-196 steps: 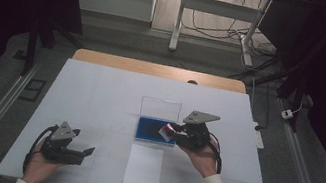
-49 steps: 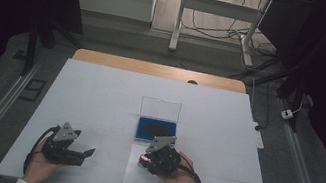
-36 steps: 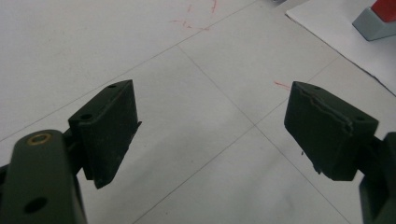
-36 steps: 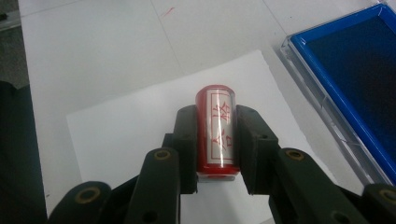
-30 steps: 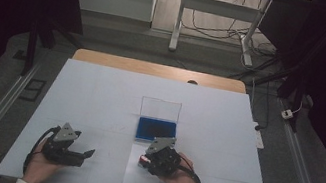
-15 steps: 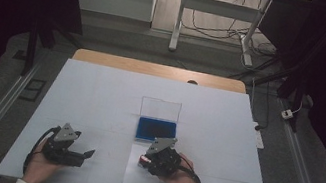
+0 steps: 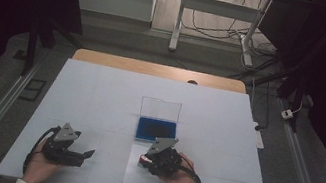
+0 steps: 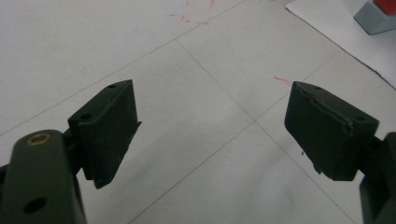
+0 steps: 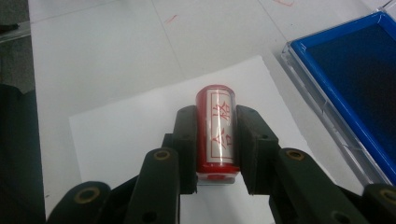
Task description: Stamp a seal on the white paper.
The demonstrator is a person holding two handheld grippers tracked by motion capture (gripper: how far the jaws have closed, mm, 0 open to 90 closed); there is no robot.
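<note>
the right gripper (image 7: pixel 149 159) sits low over the sheet of paper (image 7: pixel 145 182) at the near edge of the table (image 7: pixel 99 95), its jaws clamped on a red stamp (image 9: pixel 217 133) with a white label of red characters (the right gripper view shows the pads pressing on both sides of the barrel). the stamp stands with its base down on the paper, and its red top just peeks out beside the gripper in the high view. the ink pad (image 7: pixel 156 130), a blue tray with its clear lid folded open behind it, lies just beyond the paper, near the gripper but apart from it.

several seconds ago the right gripper was up at the ink pad, with the stamp over the blue surface; since then it has come back toward the person and down onto the paper. across the last second and a half it has stayed put there, grip unchanged, and the stamp has not shifted.

the left gripper (image 7: pixel 84 151) rests on the table to the left, well apart from the paper, its jaws spread wide with nothing between them, in the same spot as in every earlier frame.
</note>
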